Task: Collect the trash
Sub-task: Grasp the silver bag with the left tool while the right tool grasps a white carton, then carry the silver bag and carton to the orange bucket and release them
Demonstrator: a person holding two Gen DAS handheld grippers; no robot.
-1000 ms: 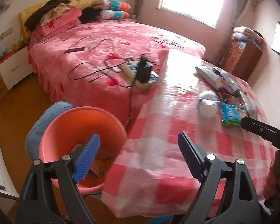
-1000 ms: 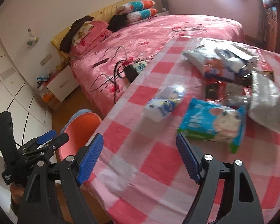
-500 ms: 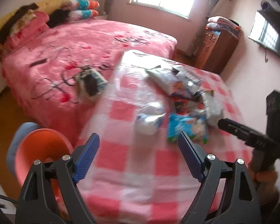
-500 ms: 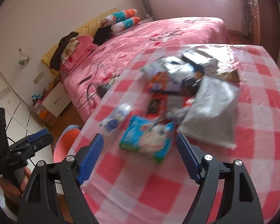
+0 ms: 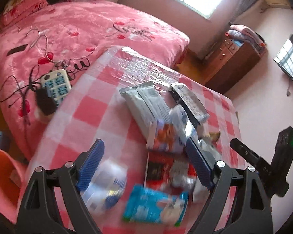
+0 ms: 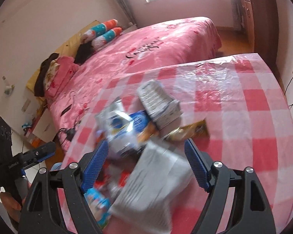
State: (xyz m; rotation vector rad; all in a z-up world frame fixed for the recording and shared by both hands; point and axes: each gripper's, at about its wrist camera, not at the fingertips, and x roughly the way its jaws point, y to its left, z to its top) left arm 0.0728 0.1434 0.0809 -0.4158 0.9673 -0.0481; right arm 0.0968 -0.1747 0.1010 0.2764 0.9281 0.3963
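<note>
A heap of wrappers lies on the pink checked table [image 5: 91, 117]. In the left wrist view my left gripper [image 5: 146, 165] is open above a crumpled white and blue bottle [image 5: 107, 187], a blue snack packet [image 5: 156, 206] and a red wrapper [image 5: 162, 171]. A silver packet [image 5: 144, 103] lies further back. In the right wrist view my right gripper [image 6: 146, 165] is open over a grey foil bag [image 6: 154, 185]; the blue packet [image 6: 97, 200] lies by its left finger. The other gripper shows at the left edge [image 6: 37, 154]. Both views are blurred.
An orange bin [image 5: 2, 175] stands on the floor left of the table. A pink bed [image 5: 87, 31] with a power strip [image 5: 55, 85] and cables lies beyond. A wooden dresser [image 5: 234, 58] stands at the back right.
Both grippers have moved forward over the table toward the wrapper heap. The left view has swung away from the bin. Both stay open.
</note>
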